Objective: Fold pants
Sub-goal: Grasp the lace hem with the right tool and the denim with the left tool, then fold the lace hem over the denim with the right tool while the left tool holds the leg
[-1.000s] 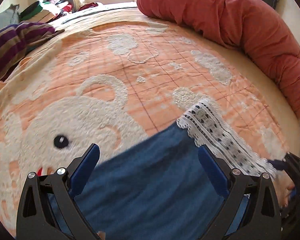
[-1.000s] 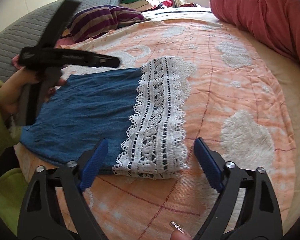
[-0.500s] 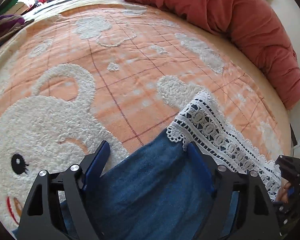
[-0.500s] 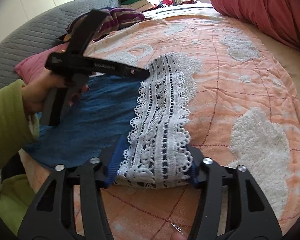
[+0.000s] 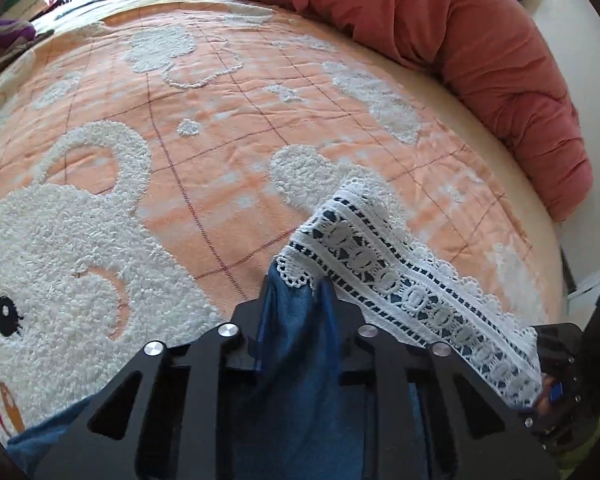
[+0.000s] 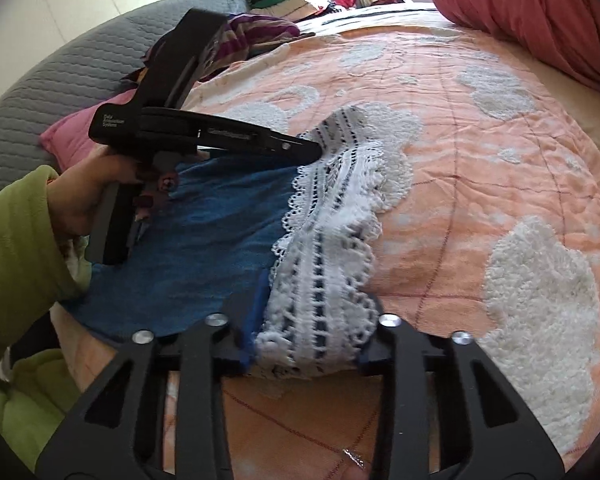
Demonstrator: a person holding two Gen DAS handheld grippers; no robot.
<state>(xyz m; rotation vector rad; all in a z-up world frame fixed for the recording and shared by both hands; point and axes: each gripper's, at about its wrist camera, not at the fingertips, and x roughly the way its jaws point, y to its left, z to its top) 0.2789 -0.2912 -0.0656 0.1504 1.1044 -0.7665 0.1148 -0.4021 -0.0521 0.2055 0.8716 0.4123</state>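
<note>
The blue pants (image 6: 204,236) with a white lace hem (image 6: 332,216) lie on the orange bedspread (image 6: 480,184). My left gripper (image 5: 296,300) is shut on the far corner of the hem, blue cloth bunched between its fingers; it also shows in the right wrist view (image 6: 312,150). My right gripper (image 6: 308,336) is shut on the near end of the lace hem (image 5: 384,256), which bulges between its fingers. The hem is lifted a little and stretched between both grippers.
A long red bolster (image 5: 460,40) lies along the bed's right edge. A striped cloth (image 6: 244,36) and a pink pillow (image 6: 76,136) lie at the left by the grey headboard (image 6: 40,80). Clothes are piled at the back.
Both grippers went from wide open to shut on the lace hem's two ends. The hem is now bunched and slightly raised off the bedspread.
</note>
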